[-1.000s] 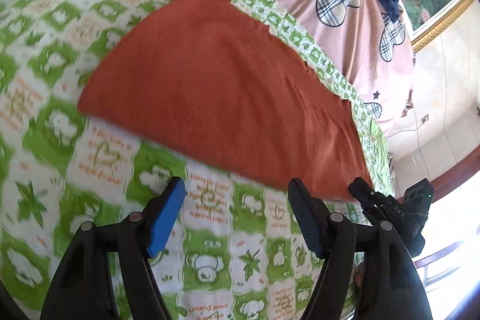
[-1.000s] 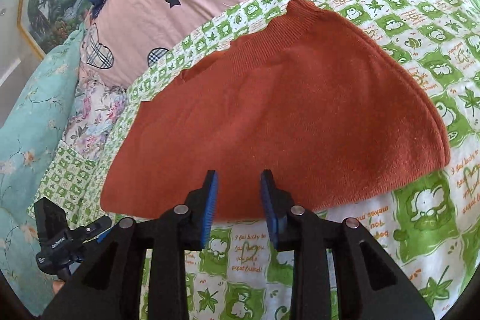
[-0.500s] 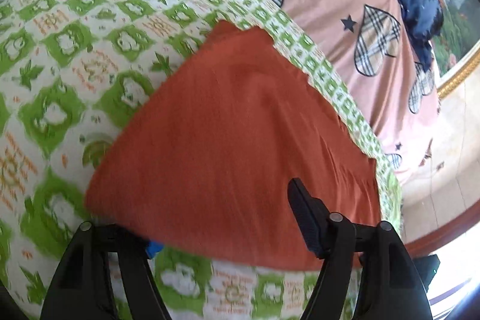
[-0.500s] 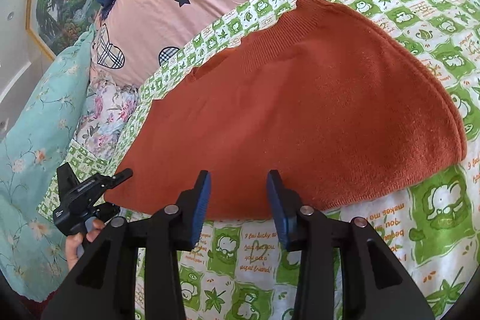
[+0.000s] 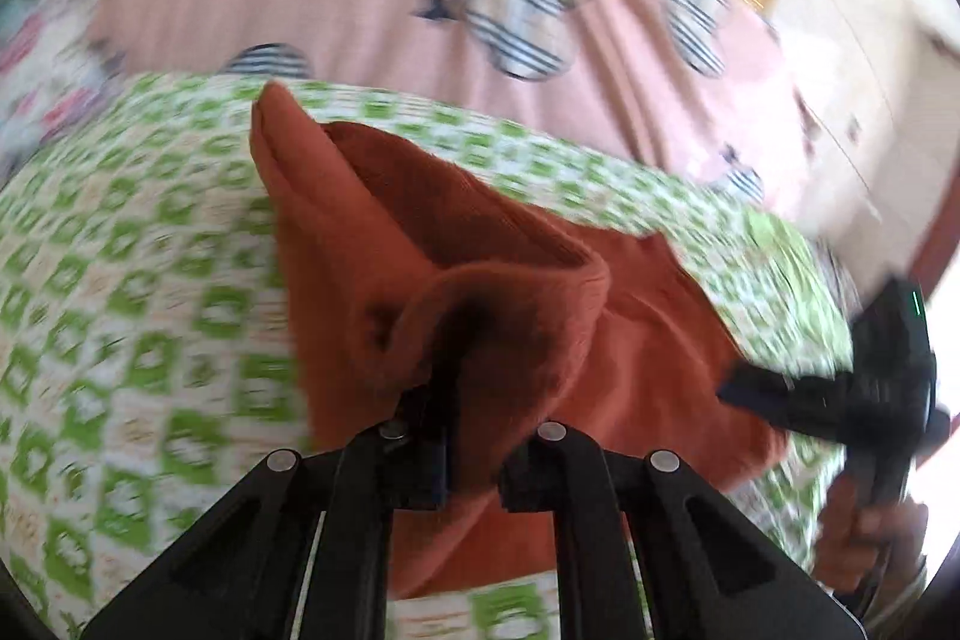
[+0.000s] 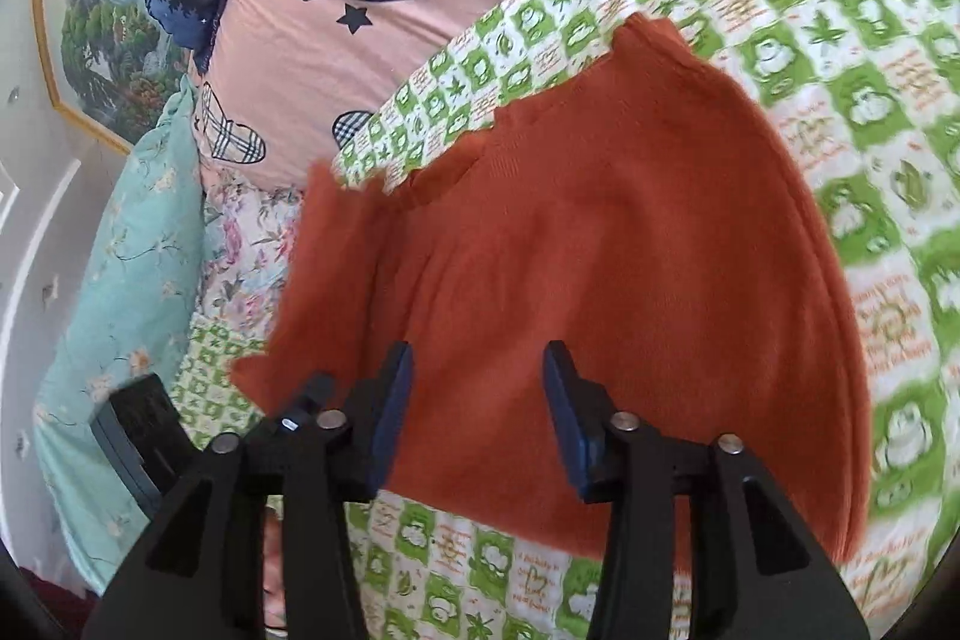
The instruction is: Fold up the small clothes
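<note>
Item: 1 rust knit garment (image 6: pixel 600 250), lying on green-checked sheet (image 6: pixel 870 58); its near-left corner lifted clear of the sheet. Left gripper (image 5: pixel 468 394): jaws just closed, clamped on that raised, bunched corner. Right gripper (image 6: pixel 477 394): jaws just opened to a medium gap, over the garment's near edge, pads gripping nothing.
</note>
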`<act>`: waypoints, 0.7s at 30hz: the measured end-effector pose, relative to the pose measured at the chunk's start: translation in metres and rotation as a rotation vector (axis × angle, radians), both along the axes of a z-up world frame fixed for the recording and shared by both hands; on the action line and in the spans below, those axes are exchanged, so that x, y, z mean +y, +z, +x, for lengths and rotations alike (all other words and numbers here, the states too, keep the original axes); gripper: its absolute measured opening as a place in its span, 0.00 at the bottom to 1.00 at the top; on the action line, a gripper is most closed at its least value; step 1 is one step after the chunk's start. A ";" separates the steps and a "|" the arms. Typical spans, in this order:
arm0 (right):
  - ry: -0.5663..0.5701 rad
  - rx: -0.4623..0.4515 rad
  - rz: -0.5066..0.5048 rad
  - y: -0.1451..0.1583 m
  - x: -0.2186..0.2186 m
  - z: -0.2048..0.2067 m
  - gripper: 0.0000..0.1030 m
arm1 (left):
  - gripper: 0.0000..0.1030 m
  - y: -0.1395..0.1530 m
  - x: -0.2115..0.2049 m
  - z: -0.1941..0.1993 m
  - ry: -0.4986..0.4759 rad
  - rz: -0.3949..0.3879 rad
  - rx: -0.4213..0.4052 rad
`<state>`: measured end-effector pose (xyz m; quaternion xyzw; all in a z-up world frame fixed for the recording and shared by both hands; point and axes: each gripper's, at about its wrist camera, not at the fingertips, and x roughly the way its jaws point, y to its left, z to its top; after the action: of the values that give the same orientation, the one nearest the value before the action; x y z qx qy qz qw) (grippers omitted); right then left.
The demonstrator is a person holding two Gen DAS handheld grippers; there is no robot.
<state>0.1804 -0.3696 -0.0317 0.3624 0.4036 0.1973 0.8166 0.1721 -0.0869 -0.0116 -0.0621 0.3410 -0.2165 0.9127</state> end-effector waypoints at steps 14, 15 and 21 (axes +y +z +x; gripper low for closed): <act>0.246 0.089 0.049 -0.029 0.089 0.131 0.56 | 0.08 -0.028 -0.050 -0.015 -0.148 0.055 0.005; 0.254 0.078 0.032 -0.027 0.095 0.137 0.43 | 0.08 -0.026 -0.047 -0.016 -0.150 0.042 -0.001; 0.234 -0.072 -0.035 0.025 0.072 0.113 0.16 | 0.08 -0.013 -0.047 -0.020 -0.167 0.046 -0.014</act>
<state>0.2935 -0.2979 -0.0071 0.2911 0.4169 0.2971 0.8082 0.1518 -0.1340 -0.0243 -0.0110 0.3435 -0.2844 0.8950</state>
